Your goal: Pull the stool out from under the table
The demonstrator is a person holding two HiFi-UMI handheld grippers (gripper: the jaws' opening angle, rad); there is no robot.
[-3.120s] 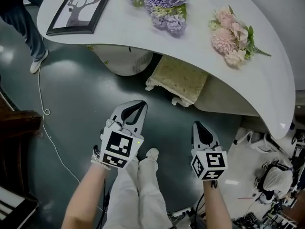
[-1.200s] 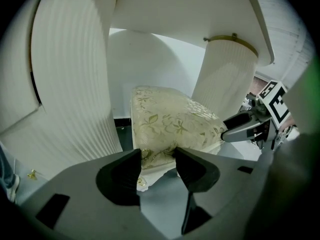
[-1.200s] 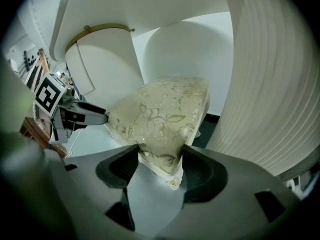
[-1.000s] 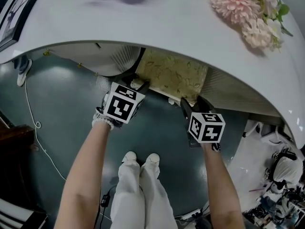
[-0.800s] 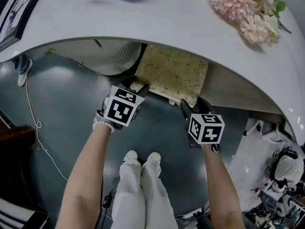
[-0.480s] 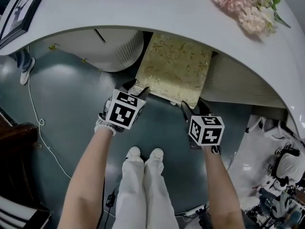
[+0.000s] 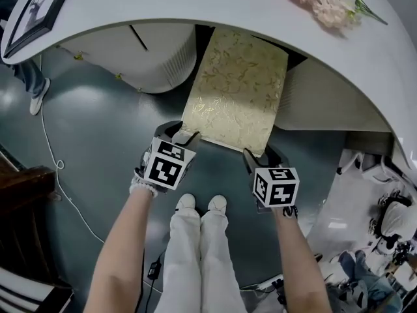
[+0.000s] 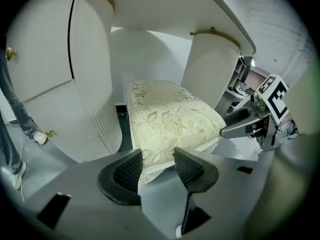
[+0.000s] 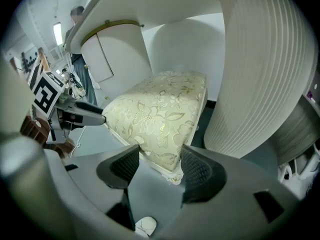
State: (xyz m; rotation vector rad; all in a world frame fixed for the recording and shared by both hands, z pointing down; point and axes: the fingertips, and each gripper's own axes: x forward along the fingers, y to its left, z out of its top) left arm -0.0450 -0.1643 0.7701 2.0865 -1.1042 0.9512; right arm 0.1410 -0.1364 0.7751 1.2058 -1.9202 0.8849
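Pinching the near-left corner of the stool (image 7: pixel 236 90) with the left claw (image 7: pixel 180 134), pads set either side of the cushion's trim. Pinching the near-right corner likewise with the right claw (image 7: pixel 258 155), corner wedged between the pads.

Most of the cushion out past the table (image 7: pixel 195 5) edge. Far end tucked under the top, between two white fluted pedestals (image 7: pixel 163 54) (narrow dark gaps each side).

Open dark floor (image 7: pixel 91 129) on the near side, apart from the person's shoes (image 7: pixel 187 203) just behind the stool's near edge and a thin cable (image 7: pixel 60 164) off to the left.

Cannot make out the stool's legs from the head view (hidden by cushion).

Cut off at the top edge: pink flowers (image 7: pixel 326 2), picture frame (image 7: pixel 36 8).
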